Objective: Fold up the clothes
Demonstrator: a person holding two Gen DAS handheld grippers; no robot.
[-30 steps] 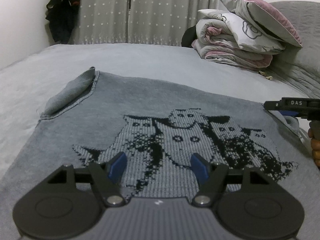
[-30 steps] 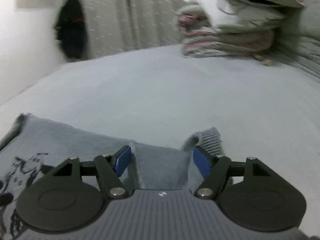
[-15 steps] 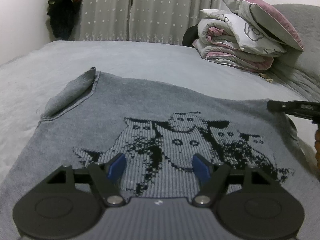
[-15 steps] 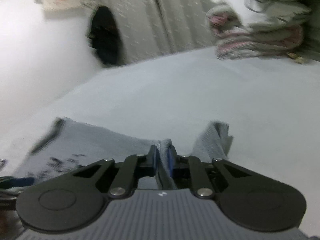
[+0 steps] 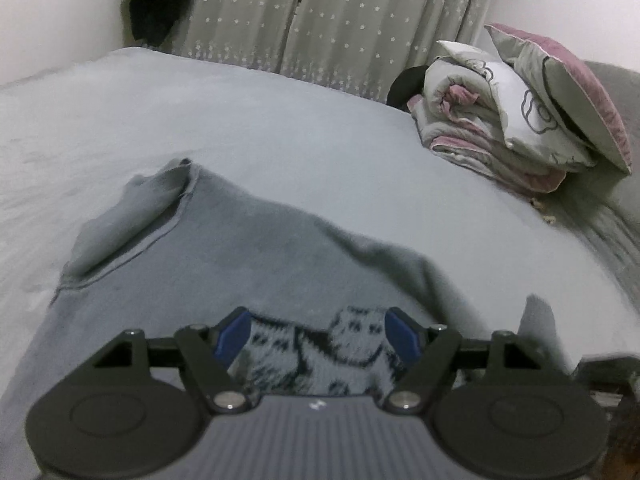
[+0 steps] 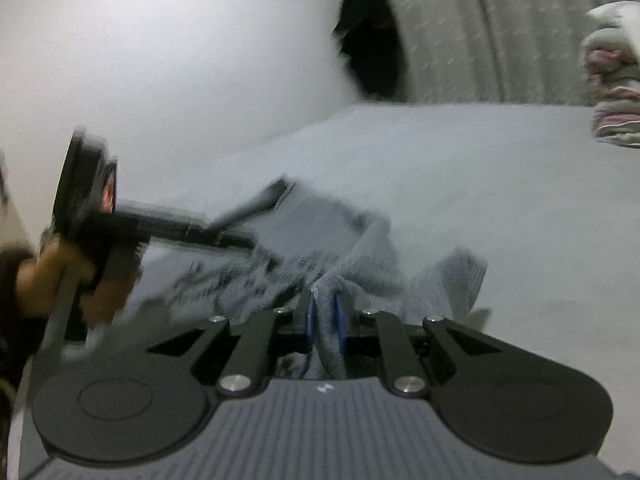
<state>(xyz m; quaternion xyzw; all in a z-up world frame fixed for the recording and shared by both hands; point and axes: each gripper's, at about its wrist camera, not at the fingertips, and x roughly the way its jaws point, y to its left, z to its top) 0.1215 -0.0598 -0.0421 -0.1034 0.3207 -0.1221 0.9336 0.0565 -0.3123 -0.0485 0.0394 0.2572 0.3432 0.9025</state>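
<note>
1. Where the grey bed fills most of both views, its cover lies smooth, with star-dotted curtains behind it and a dark garment hanging at the wall.
2. At the bed's far right corner, folded bedding is stacked, with a pink-edged pillow leaning on top.
3. On the near part of the bed lies the grey sweater, its black-and-white cat pattern facing up and one sleeve folded over at the left; its right edge is lifted off the cover into a ridge.
4. The right gripper is clenched on a fold of that sweater edge, cloth pinched between the blue pads.
5. The left gripper is released, its jaws standing wide over the cat pattern with nothing pinched; in the blurred right wrist view a hand carries it above the sweater.
</note>
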